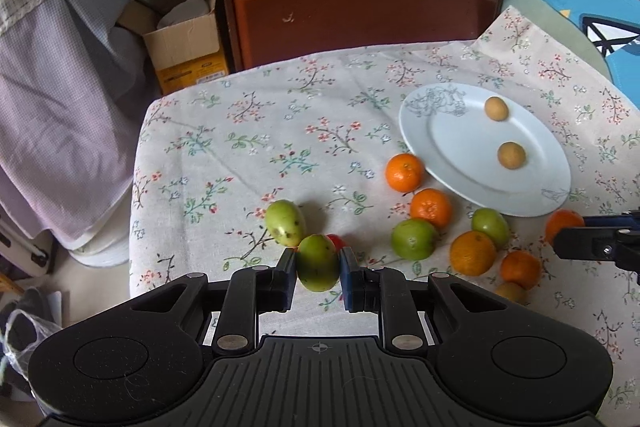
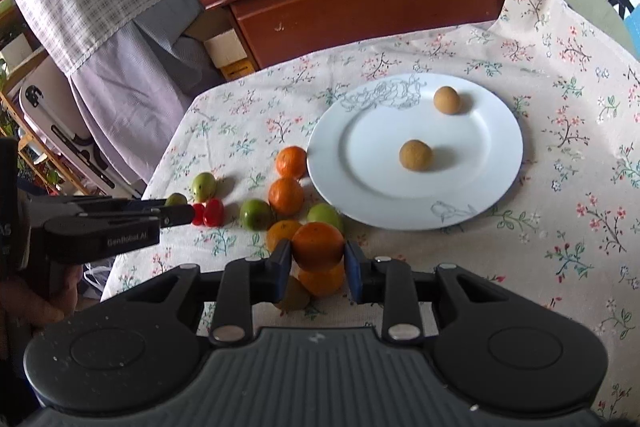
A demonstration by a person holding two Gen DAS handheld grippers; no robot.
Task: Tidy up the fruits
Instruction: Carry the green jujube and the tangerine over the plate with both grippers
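My left gripper [image 1: 318, 263] is shut on a green fruit [image 1: 318, 262], held a little above the floral tablecloth [image 1: 248, 131]. Another green fruit [image 1: 285, 221] lies just beyond it, and a red tomato [image 1: 335, 239] peeks out behind. My right gripper [image 2: 317, 254] is shut on an orange [image 2: 317, 245], lifted over another orange [image 2: 322, 279] and a brownish fruit [image 2: 294, 294]. The white plate [image 2: 480, 187] carries two tan round fruits [image 2: 416, 155] [image 2: 447, 100]. Oranges [image 2: 285, 195] [image 2: 292, 161], green fruits [image 2: 255, 213] and red tomatoes [image 2: 213, 212] lie left of the plate.
A wooden cabinet [image 1: 360, 15] stands behind the table with boxes on top. A cardboard box [image 1: 184, 39] and hanging cloths [image 1: 60, 107] are at the left. The table's left edge [image 1: 136, 187] drops off close to the fruits. A hand [image 2: 36, 295] holds the left gripper.
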